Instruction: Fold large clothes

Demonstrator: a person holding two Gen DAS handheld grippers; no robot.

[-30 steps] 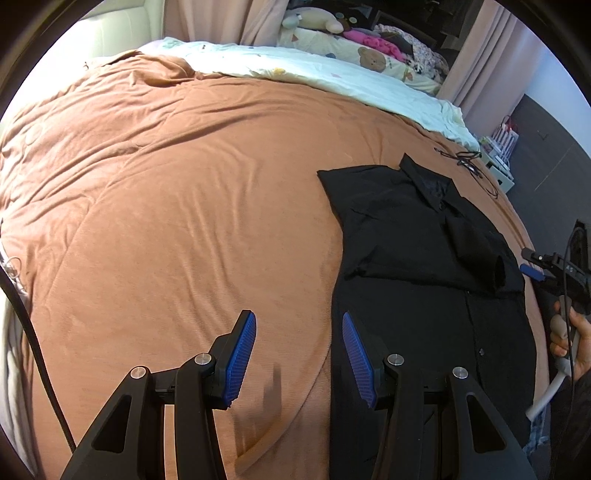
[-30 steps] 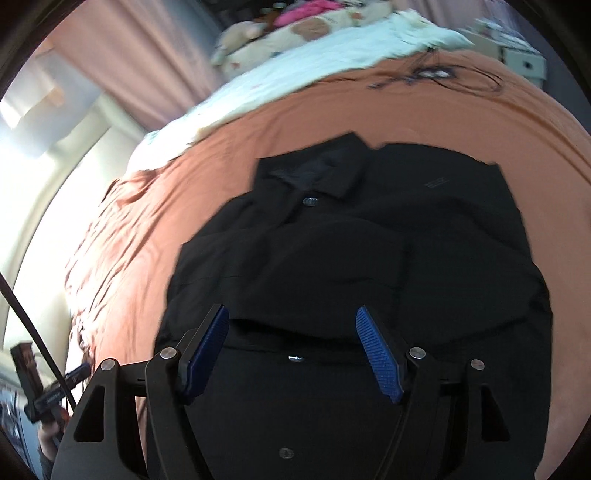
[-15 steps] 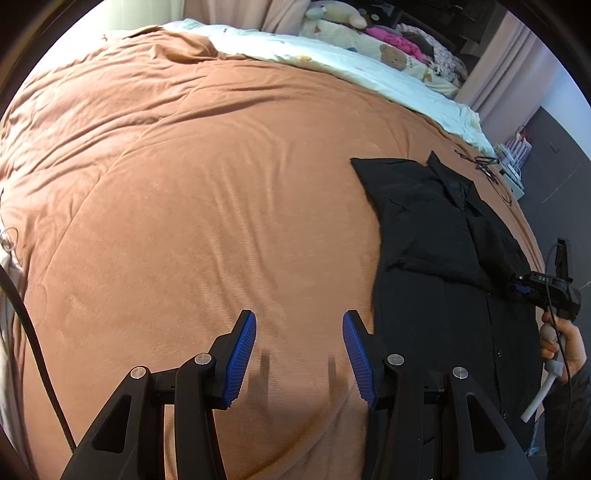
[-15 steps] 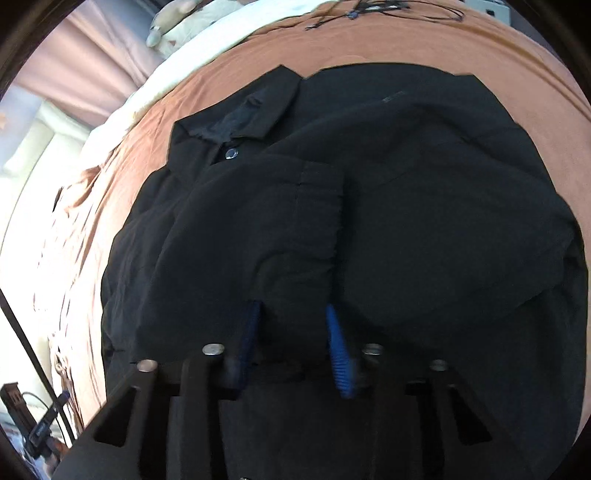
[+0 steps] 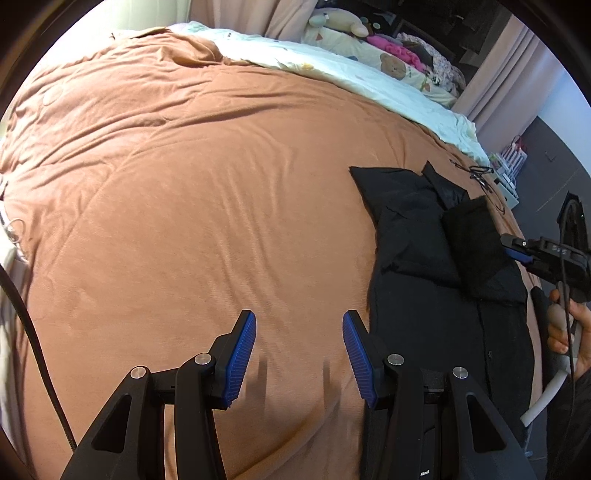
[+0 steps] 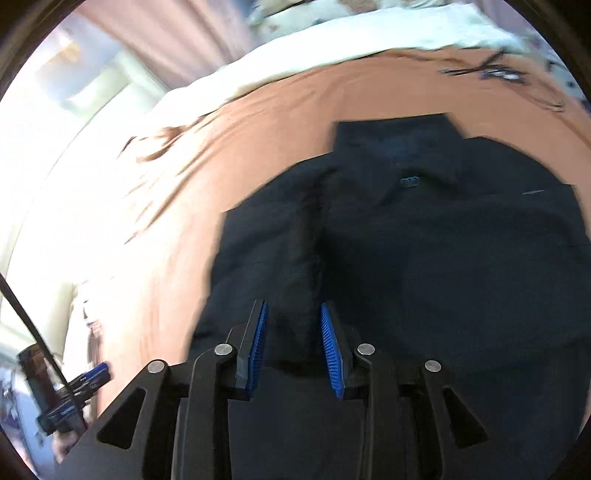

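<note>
A bedroom in a home. Wide bed (image 5: 184, 206) under a rust-orange duvet, pale cartoon-print bedding (image 5: 351, 74) (bears and small shapes) along the far edge, plush toys (image 5: 334, 22) heaped beyond it. Pinkish curtains (image 5: 498, 77) hanging floor-length at the far side. Black shirt (image 5: 436, 258) spread flat on the duvet, black cable (image 5: 480, 173) loose near the bed's far corner.

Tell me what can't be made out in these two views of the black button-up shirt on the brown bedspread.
- Right wrist view: motion blur smears the black button-up shirt; whether the right gripper pinches the sleeve fold is unclear.
- Left wrist view: the shirt's hem is hidden behind the left gripper.
- Brown bedspread: edges cropped by the fisheye rim.
</note>
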